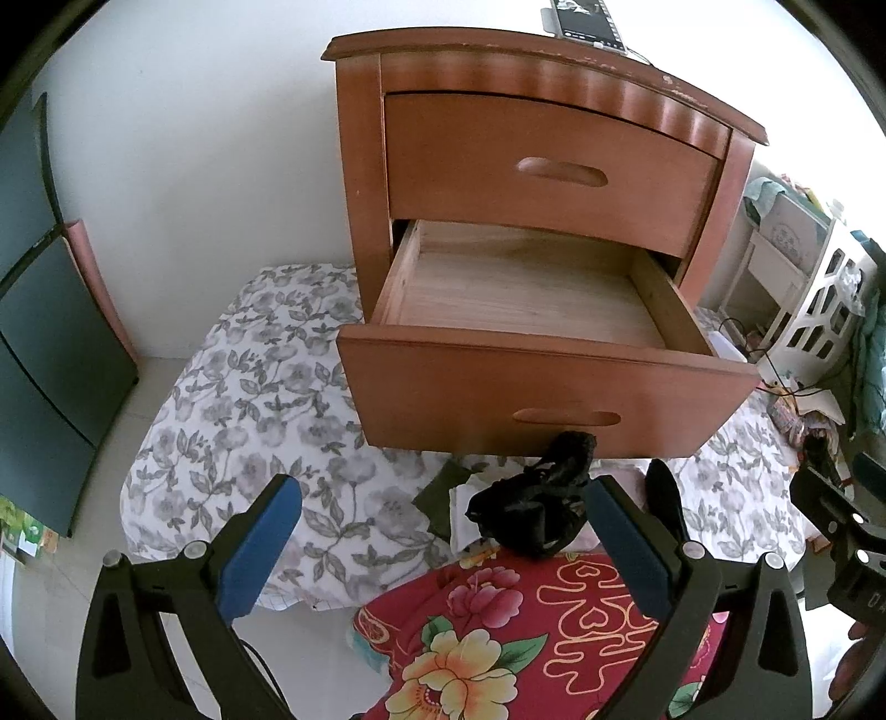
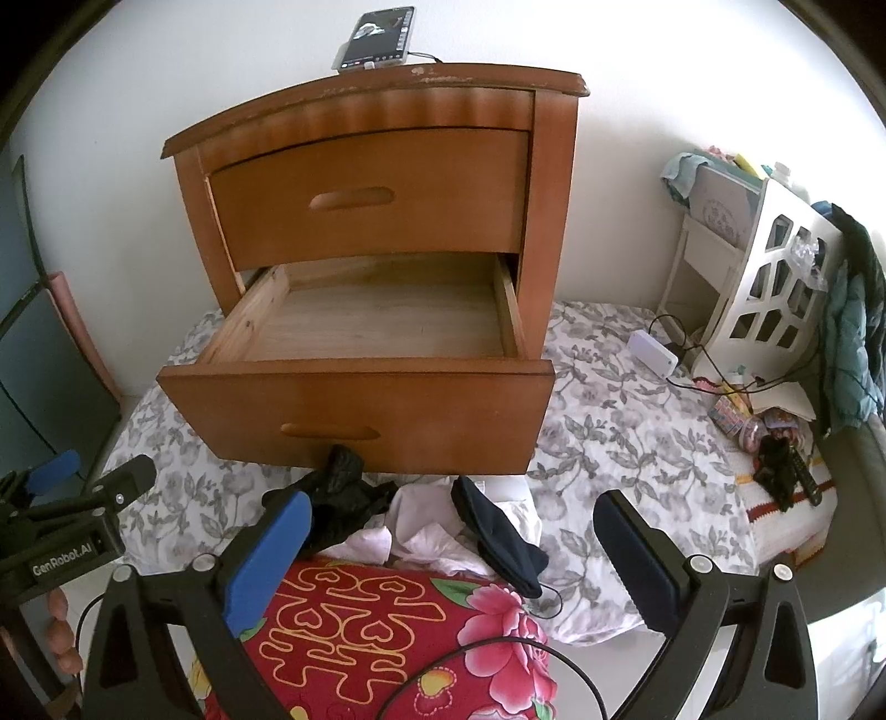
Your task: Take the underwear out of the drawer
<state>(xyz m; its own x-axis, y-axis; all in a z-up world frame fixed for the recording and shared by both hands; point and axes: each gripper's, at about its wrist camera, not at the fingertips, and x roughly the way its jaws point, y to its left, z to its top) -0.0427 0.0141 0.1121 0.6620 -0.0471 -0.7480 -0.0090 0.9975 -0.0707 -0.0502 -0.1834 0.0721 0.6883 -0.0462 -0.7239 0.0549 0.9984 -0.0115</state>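
left gripper point(image 1: 443, 531) spread wide, empty | right gripper point(image 2: 448, 554) spread wide, empty | black underwear point(image 1: 531, 509) lay just ahead, outside empty drawer point(image 1: 548, 387) | looked soft, light; pinch a bunched fold

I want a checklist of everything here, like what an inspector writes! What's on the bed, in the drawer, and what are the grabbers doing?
Surface: floral bedsheet under the wooden nightstand.
Job's things: lower drawer pulled open, empty inside; black underwear lying in front of it.
Clutter: white clothes, dark sock, red floral quilt, phone on the nightstand.
Grippers: left gripper open; right gripper open, both holding nothing.
Cables: black cable by a white box.
Surroundings: white shelf, white wall.
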